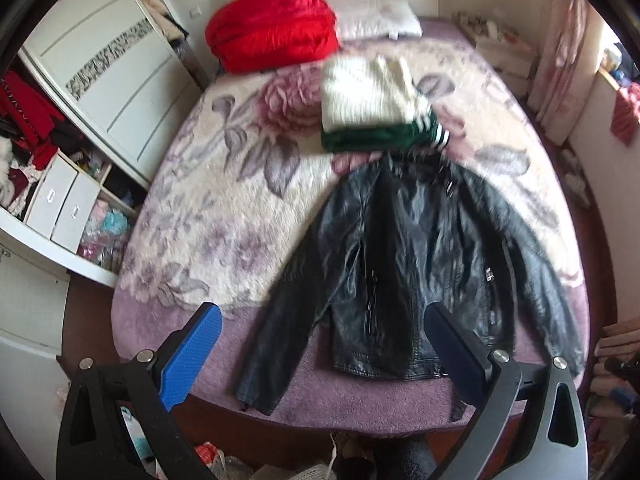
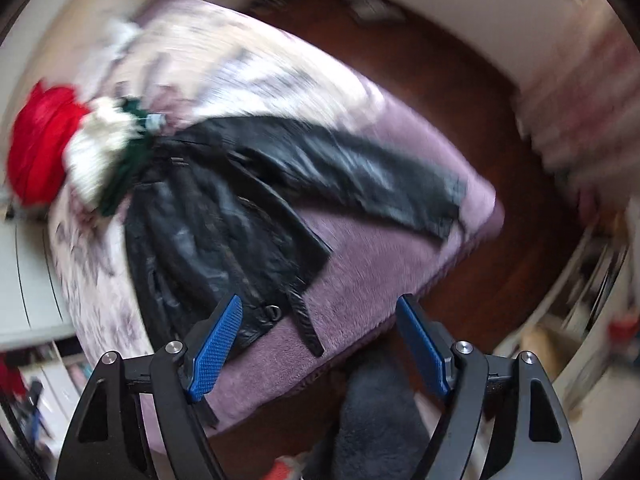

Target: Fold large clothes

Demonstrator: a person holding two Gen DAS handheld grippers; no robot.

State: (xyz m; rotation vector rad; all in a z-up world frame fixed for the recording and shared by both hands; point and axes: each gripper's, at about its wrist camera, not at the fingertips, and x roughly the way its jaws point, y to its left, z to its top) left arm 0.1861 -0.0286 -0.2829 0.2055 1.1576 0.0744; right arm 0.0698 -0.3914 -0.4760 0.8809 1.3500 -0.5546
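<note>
A black leather jacket (image 1: 404, 264) lies spread flat, front up, on the bed, its sleeves angled out toward the near corners. My left gripper (image 1: 320, 316) hangs above the jacket's hem, open, with nothing between its blue pads. In the blurred right wrist view the same jacket (image 2: 224, 216) lies with one sleeve (image 2: 360, 176) stretched toward the bed's corner. My right gripper (image 2: 320, 314) hovers open over the hem and the mauve blanket edge, its fingers empty.
The bed (image 1: 208, 184) carries a floral blanket. Behind the jacket sit a folded white and green garment (image 1: 372, 108), a red bundle (image 1: 272, 40) and a pillow (image 1: 380, 20). An open wardrobe (image 1: 60, 168) stands left. Clutter lies on the dark floor (image 2: 460, 120).
</note>
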